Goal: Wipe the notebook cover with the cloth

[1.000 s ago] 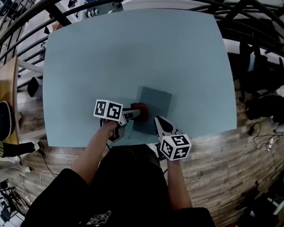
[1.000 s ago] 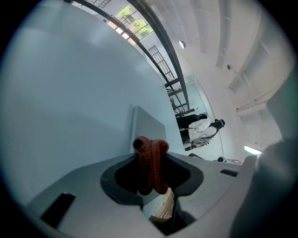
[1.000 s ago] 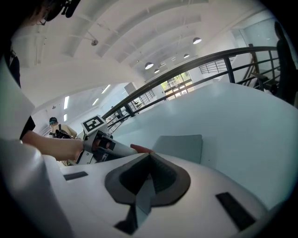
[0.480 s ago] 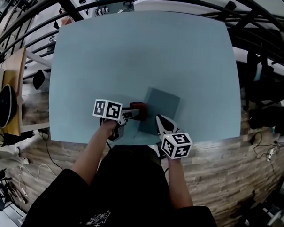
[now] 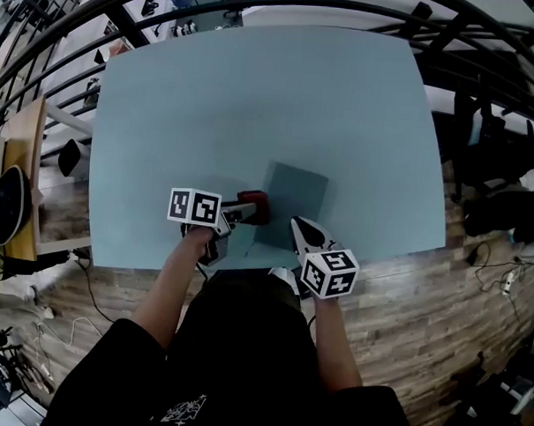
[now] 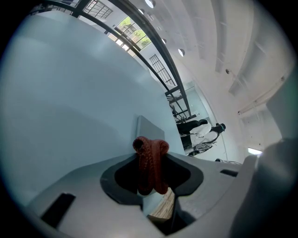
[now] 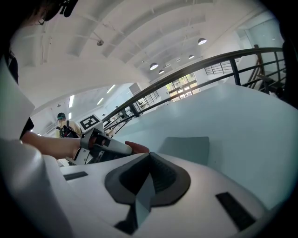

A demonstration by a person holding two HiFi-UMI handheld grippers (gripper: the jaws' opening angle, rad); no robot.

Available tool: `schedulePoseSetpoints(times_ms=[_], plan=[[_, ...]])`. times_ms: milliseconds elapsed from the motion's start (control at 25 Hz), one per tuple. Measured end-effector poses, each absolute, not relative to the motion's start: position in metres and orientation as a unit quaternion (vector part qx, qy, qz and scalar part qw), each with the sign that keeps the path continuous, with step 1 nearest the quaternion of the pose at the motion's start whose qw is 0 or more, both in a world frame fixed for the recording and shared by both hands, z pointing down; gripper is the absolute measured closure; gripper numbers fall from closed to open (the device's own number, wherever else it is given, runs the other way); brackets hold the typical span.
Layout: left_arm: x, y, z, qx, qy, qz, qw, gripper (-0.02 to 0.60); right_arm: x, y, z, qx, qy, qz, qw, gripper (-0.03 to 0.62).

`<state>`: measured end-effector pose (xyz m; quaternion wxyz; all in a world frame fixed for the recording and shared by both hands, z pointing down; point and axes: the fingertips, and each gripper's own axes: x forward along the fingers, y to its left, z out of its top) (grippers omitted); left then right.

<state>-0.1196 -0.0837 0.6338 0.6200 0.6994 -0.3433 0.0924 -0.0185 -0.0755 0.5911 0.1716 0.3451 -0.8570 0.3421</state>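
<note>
A grey-blue notebook (image 5: 294,198) lies flat on the pale blue table (image 5: 254,101), near its front edge. My left gripper (image 5: 248,212) is shut on a bunched dark red cloth (image 5: 252,203) that sits at the notebook's left edge. In the left gripper view the cloth (image 6: 151,160) stands pinched between the jaws, with the notebook (image 6: 149,130) just beyond it. My right gripper (image 5: 297,227) rests at the notebook's near right corner, shut, with nothing in it. The right gripper view shows the notebook (image 7: 185,148), the cloth (image 7: 138,148) and the left gripper (image 7: 106,147) beside it.
A black railing (image 5: 285,1) curves round the far side of the table. The wooden floor (image 5: 405,293) lies beyond the near edge, with cables and dark gear (image 5: 506,209) at the right. A small side table (image 5: 17,179) stands at the left.
My left gripper has slid the cloth a little to the left, toward the notebook's left edge. The right gripper has stayed where it was.
</note>
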Motion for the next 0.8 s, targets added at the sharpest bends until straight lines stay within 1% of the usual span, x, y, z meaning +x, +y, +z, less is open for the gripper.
schedulePoseSetpoints(times_ms=[200, 560, 800], plan=[[-0.092, -0.081, 0.616, 0.710, -0.319, 0.072, 0.624, 0.448, 0.008, -0.068, 0.585, 0.375, -0.846, 0.344, 0.161, 0.591], [-0.030, -0.063, 0.624, 0.727, -0.265, 0.111, 0.623, 0.448, 0.075, -0.056, 0.587, 0.438, -0.814, 0.349, 0.152, 0.591], [0.004, -0.048, 0.636, 0.727, -0.236, 0.128, 0.632, 0.448, 0.106, -0.053, 0.587, 0.449, -0.809, 0.342, 0.164, 0.591]])
